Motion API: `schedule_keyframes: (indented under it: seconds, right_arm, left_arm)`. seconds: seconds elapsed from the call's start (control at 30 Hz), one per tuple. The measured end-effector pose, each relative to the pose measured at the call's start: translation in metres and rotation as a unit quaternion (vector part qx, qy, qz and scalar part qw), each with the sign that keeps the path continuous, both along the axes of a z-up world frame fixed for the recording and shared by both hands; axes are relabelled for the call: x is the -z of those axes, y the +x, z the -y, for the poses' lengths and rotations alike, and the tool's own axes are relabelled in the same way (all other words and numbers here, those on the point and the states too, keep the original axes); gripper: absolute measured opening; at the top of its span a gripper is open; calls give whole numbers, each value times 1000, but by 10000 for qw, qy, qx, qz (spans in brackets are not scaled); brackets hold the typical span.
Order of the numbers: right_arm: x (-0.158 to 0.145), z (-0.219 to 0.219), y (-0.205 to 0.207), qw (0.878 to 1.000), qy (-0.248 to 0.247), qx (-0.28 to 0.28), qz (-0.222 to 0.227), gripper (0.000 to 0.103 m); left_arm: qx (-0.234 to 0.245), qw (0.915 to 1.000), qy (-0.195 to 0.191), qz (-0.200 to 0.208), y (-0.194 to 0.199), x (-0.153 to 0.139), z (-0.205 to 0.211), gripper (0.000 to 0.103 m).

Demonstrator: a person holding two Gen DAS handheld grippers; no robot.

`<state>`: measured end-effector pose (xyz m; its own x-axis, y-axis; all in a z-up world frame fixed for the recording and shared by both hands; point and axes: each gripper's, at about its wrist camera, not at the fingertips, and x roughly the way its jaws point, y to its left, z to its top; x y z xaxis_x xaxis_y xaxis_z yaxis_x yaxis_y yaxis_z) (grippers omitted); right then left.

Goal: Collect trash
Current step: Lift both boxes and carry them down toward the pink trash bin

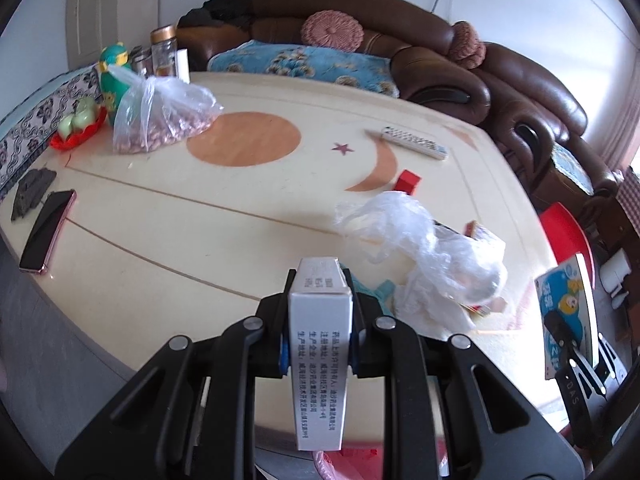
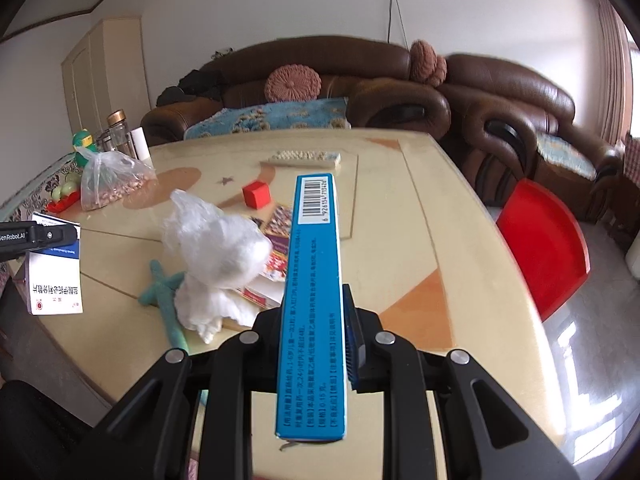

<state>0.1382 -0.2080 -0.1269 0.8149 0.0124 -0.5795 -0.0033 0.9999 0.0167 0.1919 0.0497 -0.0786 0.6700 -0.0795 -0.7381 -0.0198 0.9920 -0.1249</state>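
My left gripper (image 1: 319, 336) is shut on a white medicine box (image 1: 319, 360), held above the near edge of the cream table (image 1: 160, 220); gripper and box also show in the right wrist view (image 2: 54, 276) at the far left. My right gripper (image 2: 314, 336) is shut on a long blue medicine box (image 2: 314, 300) above the table; it shows in the left wrist view (image 1: 564, 312) at the right edge. A crumpled clear plastic bag (image 1: 424, 248) (image 2: 216, 244) lies on the table over colourful wrappers (image 2: 276, 236) and a white shell (image 2: 208, 312).
A bag of peanuts (image 1: 160, 120), jars (image 1: 163, 50), a green bottle (image 1: 112, 76), a phone (image 1: 46, 230), a remote (image 1: 414, 142), a red cube (image 1: 408, 182) and a teal starfish (image 2: 164, 292) are on the table. A brown sofa (image 2: 380, 92) stands behind, a red chair (image 2: 540, 244) at right.
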Motion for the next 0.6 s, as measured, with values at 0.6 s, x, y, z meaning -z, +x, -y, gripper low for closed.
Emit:
schedule_keyframes:
  seconds: [0.6]
  right_arm:
    - [-32, -27, -82, 10000, -11, 39, 54, 22]
  left_arm:
    - [873, 9959, -35, 219, -88, -21, 22, 21]
